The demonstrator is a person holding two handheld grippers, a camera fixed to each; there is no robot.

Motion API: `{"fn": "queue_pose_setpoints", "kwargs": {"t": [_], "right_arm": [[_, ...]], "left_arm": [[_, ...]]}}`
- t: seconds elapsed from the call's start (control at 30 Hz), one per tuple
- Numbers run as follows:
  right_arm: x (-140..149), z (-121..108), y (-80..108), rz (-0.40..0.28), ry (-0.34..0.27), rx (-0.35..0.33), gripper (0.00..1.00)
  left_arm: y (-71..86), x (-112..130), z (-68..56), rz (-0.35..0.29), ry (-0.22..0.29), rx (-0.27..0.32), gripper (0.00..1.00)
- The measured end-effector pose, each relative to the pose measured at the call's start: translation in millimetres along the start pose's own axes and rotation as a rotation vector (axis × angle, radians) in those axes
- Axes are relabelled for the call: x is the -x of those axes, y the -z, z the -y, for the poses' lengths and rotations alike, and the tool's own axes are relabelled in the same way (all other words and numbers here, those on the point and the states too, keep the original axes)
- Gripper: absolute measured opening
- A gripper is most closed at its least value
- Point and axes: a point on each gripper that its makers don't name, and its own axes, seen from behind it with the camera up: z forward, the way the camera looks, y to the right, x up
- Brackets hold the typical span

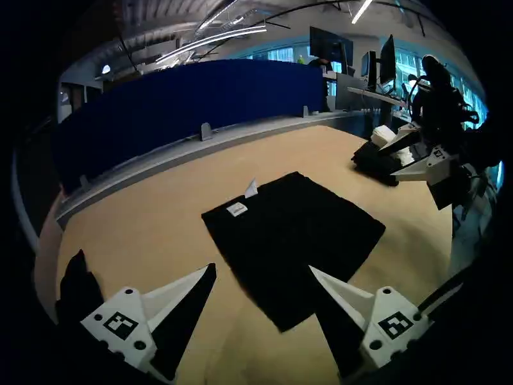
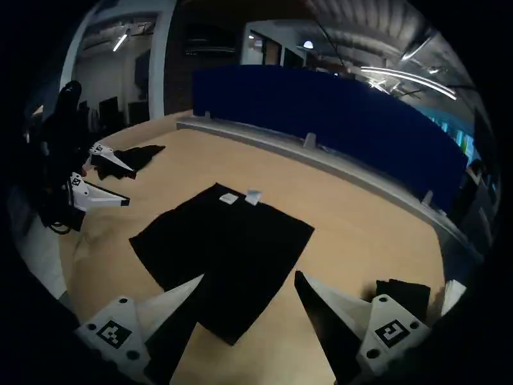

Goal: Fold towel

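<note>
A black towel (image 1: pixel 295 244) lies flat on the light wooden table (image 1: pixel 160 218), with a small white tag (image 1: pixel 237 208) near its far corner. My left gripper (image 1: pixel 263 273) is open just short of the towel's near edge, nothing between its fingers. In the right gripper view the same towel (image 2: pixel 224 250) spreads ahead of my right gripper (image 2: pixel 250 276), which is open over the towel's near corner. Each gripper sees the other across the towel: the right gripper (image 1: pixel 391 162) and the left gripper (image 2: pixel 131 186) both stand open and off the cloth.
A blue partition (image 1: pixel 192 109) runs along the table's far edge. Crumpled black cloths (image 1: pixel 375 163) (image 1: pixel 77 289) lie at the table's two ends, one beside a white folded item (image 1: pixel 383 135). Monitors and a chair stand beyond the right end.
</note>
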Motion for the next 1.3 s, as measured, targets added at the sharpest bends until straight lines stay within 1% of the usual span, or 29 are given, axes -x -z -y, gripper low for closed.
{"fn": "queue_pose_setpoints", "kwargs": {"t": [0.27, 0.4, 0.57, 0.73, 0.87, 0.93, 1.0, 1.07, 1.13, 1.2, 1.3], "right_arm": [[46, 9, -15.0, 0.078, -0.013, -0.019, 0.99], [67, 12, -20.0, 0.117, -0.013, -0.028, 0.99], [90, 17, -23.4, 0.164, -0.001, -0.045, 0.98], [107, 24, -26.3, 0.195, 0.011, -0.066, 0.95], [116, 27, -27.9, 0.207, 0.006, -0.077, 0.9], [120, 27, -28.4, 0.214, -0.001, -0.079, 0.86], [124, 27, -28.8, 0.221, -0.008, -0.08, 0.79], [127, 28, -29.2, 0.227, -0.017, -0.083, 0.72], [130, 29, -29.3, 0.231, -0.024, -0.086, 0.66], [132, 29, -29.4, 0.234, -0.03, -0.089, 0.61], [135, 31, -29.3, 0.235, -0.038, -0.093, 0.6]], "left_arm": [[-14.8, 43, -10.1, 0.084, -0.01, 0.035, 0.97], [-19.4, 60, -14.5, 0.126, -0.013, 0.052, 0.97], [-24.2, 77, -19.8, 0.177, -0.01, 0.074, 0.97], [-30.4, 89, -23.8, 0.214, -0.001, 0.086, 0.97], [-33.0, 94, -26.5, 0.23, -0.005, 0.093, 0.97], [-34.5, 97, -28.1, 0.239, -0.014, 0.095, 0.97], [-35.9, 99, -29.8, 0.248, -0.025, 0.095, 0.96], [-36.8, 102, -31.8, 0.256, -0.032, 0.094, 0.94], [-36.6, 103, -33.8, 0.257, -0.029, 0.095, 0.91], [-36.2, 103, -35.5, 0.256, -0.023, 0.093, 0.86], [-36.2, 102, -36.8, 0.256, -0.013, 0.085, 0.79]]}}
